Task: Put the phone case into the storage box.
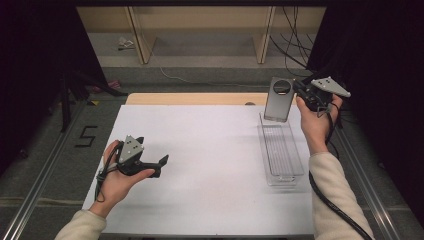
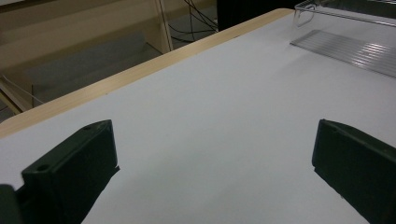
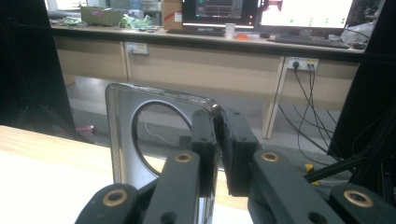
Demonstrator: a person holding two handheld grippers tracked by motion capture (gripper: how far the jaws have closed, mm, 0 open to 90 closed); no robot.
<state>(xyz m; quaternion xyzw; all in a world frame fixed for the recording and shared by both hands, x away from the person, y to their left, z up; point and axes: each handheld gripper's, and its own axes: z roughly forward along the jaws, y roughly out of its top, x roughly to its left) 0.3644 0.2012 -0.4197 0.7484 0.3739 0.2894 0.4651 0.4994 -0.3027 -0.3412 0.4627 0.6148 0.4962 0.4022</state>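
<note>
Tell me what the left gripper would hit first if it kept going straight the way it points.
Probably nothing at once: the left gripper faces bare white table; the clear tray lies off to one side.

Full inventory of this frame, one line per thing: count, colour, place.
phone case: 1, grey with a round cut-out, held upright above the tray's far end, pinched at its upper corner.
clear tray: 1, transparent plastic, on the table's right side.
table: 1, white top with a wooden far edge.
monitors: 2, lit, on a desk in the background.
cables: several, black, on the floor past the table.
left gripper: 1, black, jaws wide apart, low over the table's left side.
right gripper: 1, black, jaws shut on the phone case.
</note>
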